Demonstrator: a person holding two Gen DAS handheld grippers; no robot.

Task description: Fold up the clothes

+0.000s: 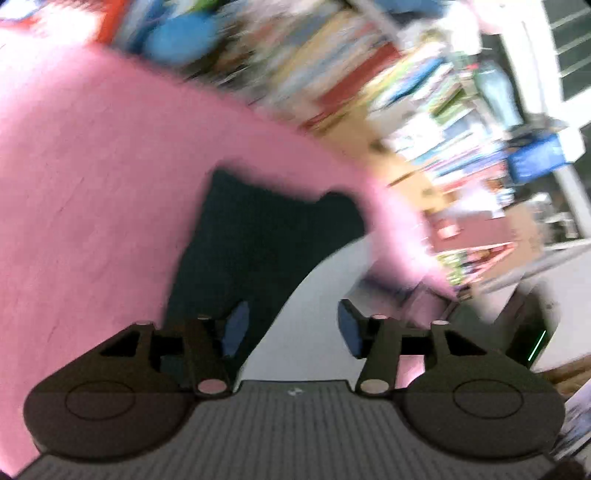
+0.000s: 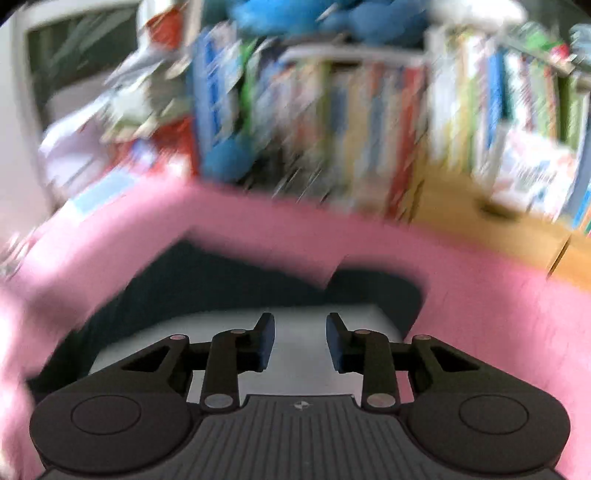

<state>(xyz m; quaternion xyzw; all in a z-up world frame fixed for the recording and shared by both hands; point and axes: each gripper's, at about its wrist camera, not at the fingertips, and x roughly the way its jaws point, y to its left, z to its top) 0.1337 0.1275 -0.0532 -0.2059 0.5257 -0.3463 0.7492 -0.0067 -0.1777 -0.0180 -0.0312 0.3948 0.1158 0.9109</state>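
A dark green garment [image 1: 258, 229] lies on a pink cover [image 1: 92, 184], and a pale grey cloth [image 1: 314, 295] lies over its near part. My left gripper [image 1: 292, 328] hovers above the edge where the grey cloth meets the dark one. It is open, with nothing between its blue pads [image 1: 236, 328]. In the right wrist view the same dark garment [image 2: 240, 273] and grey cloth [image 2: 221, 321] sit on the pink cover [image 2: 480, 277]. My right gripper [image 2: 300, 341] is open over the grey cloth with a clear gap between its pads. Both views are blurred.
Behind the pink cover stands a packed bookshelf [image 2: 369, 129] with a blue soft toy [image 2: 295, 18] on top. A wooden surface [image 2: 498, 229] sits at the right and a window [image 2: 74, 59] at the far left. Boxes and books [image 1: 480, 229] crowd the pink cover's right edge.
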